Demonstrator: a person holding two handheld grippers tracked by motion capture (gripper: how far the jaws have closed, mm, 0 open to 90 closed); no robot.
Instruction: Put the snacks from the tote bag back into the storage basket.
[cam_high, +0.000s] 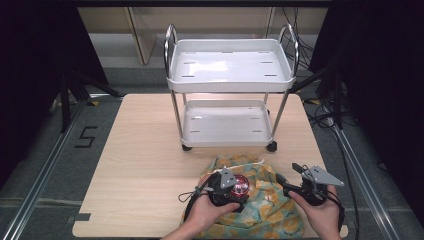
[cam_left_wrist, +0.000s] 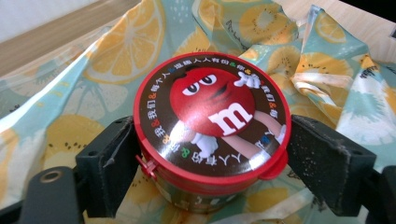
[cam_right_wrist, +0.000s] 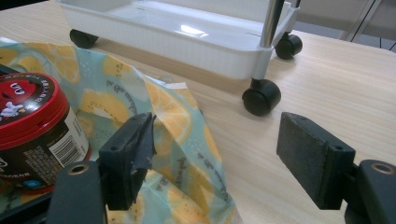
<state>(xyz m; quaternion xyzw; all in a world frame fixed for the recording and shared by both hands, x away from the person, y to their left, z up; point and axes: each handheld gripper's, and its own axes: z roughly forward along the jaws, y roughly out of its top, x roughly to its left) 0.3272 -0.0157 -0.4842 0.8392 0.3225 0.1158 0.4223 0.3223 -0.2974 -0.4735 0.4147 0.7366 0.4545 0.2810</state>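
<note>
Red-lidded round candy tub (cam_left_wrist: 211, 135): sits over your lemon-print cloth bag (cam_left_wrist: 112, 51), clenched between left gripper (cam_left_wrist: 211, 158) jaws.
Right gripper (cam_right_wrist: 233, 154): jaws released, empty, beside bag.
Advice: lift straight; keep your squeeze even.

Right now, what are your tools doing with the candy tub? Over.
Left tool clamped on candy tub, above the fruit-print bag. Right tool open, empty, beside the bag. White cart ahead, both shelves bare.

One candy tub (cam_left_wrist: 212, 130), one fruit-print bag (cam_high: 265, 210), one two-shelf cart (cam_high: 230, 75), two hand-held grippers.
</note>
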